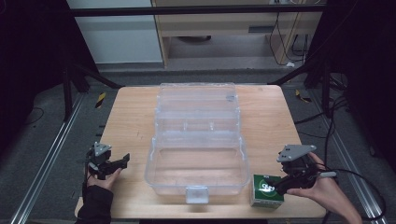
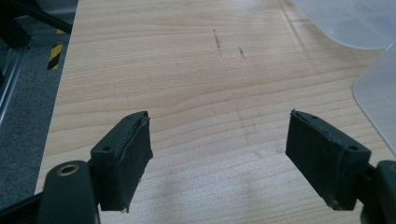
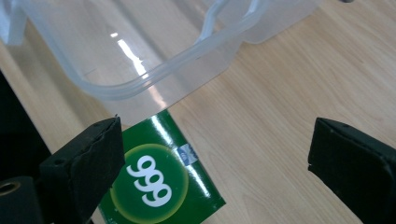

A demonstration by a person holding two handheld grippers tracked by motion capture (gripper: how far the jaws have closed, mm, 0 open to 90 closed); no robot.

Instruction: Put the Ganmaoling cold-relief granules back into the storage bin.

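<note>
Green box (image 1: 266, 190) with white "999" in a yellow-ringed circle, flat on desk (image 1: 130, 121) at 5 o'clock of clear plastic bin (image 1: 197, 161). Right tongs (image 1: 283, 184) wide open over it, empty. Left tongs (image 1: 122, 162) wide open, empty, at 9 o'clock.

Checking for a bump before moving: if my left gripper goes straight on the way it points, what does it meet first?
Probably bare wooden table. The left gripper is open with nothing ahead; the clear plastic box lies off to one side, apparently outside its line.
</note>
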